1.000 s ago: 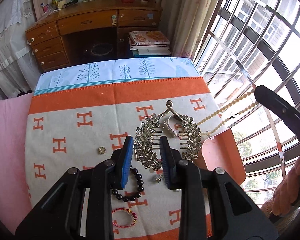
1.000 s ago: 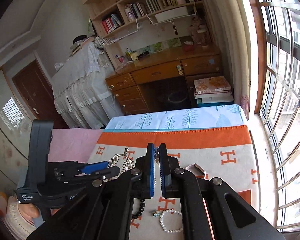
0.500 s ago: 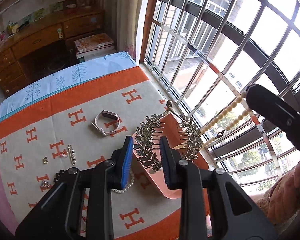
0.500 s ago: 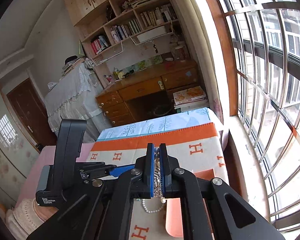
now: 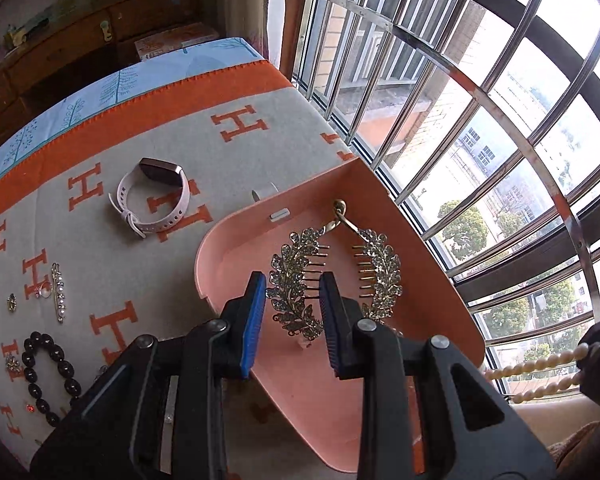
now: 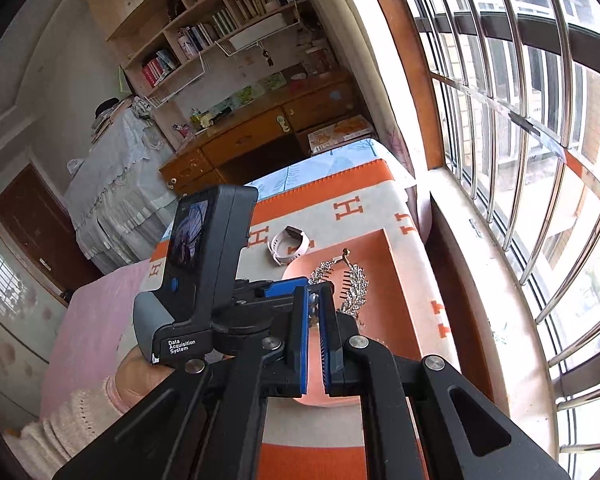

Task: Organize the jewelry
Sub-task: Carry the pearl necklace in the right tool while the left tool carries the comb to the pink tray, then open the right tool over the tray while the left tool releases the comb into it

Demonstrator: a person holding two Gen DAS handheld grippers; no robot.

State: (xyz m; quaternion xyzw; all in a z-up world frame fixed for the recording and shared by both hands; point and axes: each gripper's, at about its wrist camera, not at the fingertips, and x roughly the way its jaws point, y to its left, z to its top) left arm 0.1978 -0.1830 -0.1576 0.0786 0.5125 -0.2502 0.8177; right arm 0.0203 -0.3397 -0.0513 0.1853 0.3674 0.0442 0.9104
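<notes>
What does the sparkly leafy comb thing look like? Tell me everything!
The leaf hair comb is gold-coloured metal shaped as two leafy branches studded with small clear stones. The branches meet at a small loop on top, and each has a row of thin comb teeth pointing inward. The left gripper holds one branch between its blue pads, so the comb hangs above the open pink box. Whether its lower tips touch the box is unclear.

Pink tray (image 5: 412,240), orange-and-grey H-patterned blanket (image 5: 204,152)

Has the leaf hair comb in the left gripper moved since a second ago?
Yes. The leaf hair comb, earlier above the H-patterned blanket, now hangs over the pink tray, toward the window side.
</notes>
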